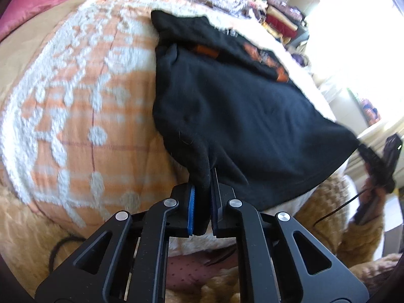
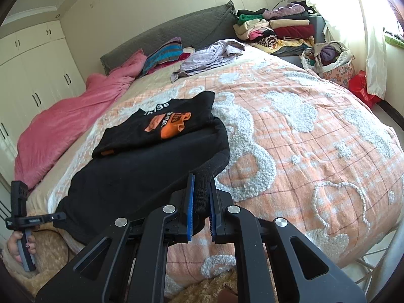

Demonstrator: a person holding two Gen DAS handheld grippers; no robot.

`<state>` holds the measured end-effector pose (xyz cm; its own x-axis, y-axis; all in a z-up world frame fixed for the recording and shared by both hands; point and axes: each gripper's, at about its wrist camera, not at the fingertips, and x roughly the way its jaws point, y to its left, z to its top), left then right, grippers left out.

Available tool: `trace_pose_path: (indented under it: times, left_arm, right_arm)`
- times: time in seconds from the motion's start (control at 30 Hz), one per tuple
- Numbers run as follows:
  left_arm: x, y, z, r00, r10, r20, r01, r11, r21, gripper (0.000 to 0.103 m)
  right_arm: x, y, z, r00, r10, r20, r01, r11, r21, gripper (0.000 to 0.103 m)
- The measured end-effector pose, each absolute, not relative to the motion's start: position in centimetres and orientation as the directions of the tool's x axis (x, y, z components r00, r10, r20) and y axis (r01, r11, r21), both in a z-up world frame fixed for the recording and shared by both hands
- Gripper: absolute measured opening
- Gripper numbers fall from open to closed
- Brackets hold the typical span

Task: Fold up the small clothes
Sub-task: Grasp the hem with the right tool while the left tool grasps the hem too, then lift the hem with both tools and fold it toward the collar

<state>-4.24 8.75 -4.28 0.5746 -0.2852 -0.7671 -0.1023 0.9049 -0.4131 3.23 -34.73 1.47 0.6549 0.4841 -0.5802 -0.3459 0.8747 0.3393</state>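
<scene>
Left wrist view: left gripper point(image 1: 204, 202) jaws clenched on a bunched corner of the small black cotton t-shirt with orange print point(image 1: 234, 106), which lies on the orange-and-white tufted bedspread point(image 1: 75, 101), near edge raised. Right gripper point(image 1: 376, 161) is at the far corner.

Right wrist view: right gripper point(image 2: 202, 202) jaws clenched on the other hem corner of the t-shirt point(image 2: 141, 171); left gripper point(image 2: 22, 217) sits in the person's hand point(image 2: 21, 248). Fabric looks light, limp and non-slippery, so it likely sags between grips; hem corners seem the right hold.
</scene>
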Motion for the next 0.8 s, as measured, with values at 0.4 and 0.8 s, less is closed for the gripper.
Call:
trace_pose_path:
  times: [0.4,0.8]
  left_arm:
    - [-2.4,11.0,1.3,0.698,-0.225,-0.680,-0.087,0.916,-0.392,0.003]
    - [-0.1,12.6,4.8,0.755,-0.177,-0.632,-0.087,0.927,-0.364,0.003]
  right_arm:
    - [4.2,-34.5,4.2,0.698,0.483,-0.529,-0.356,0.875,0.328,0.009]
    - [7.2,-32.7,7.9,0.741,0.479,-0.471,-0.389,0.878,0.281,0.009]
